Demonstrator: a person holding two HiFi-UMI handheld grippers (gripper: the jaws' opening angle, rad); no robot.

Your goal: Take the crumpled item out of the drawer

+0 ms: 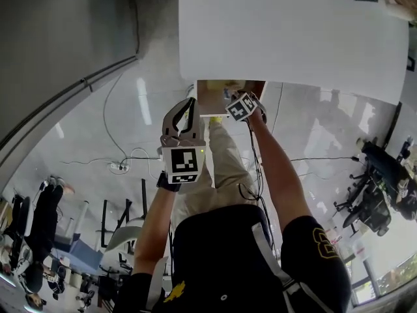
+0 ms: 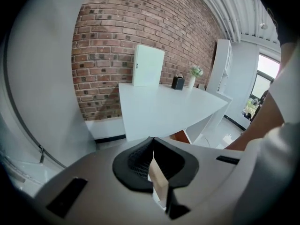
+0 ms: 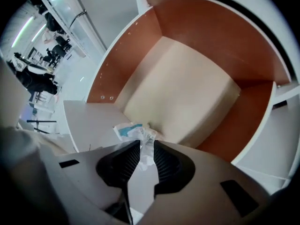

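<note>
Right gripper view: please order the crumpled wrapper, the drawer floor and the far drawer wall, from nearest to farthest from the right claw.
1. The crumpled wrapper: gripped in the right claw, bottom centre.
2. The drawer floor: pale, just beyond, centre.
3. The far drawer wall: orange, at the top.

The drawer (image 3: pixel 187 55) has matt reddish-brown wood-look walls and a smooth, pale beige base; the crumpled item (image 3: pixel 140 134) looks like thin, creased white paper or film with a blue patch. The right hand-held gripper (image 3: pixel 146 143) has a matt grey plastic body and black ribbed pads (image 3: pixel 124 158); the left hand-held gripper (image 2: pixel 153 140) looks alike. The desk (image 2: pixel 164 111) is smooth matt white; the brick wall (image 2: pixel 126 27) is rough; the floor (image 1: pixel 98 135) is glossy.
</note>
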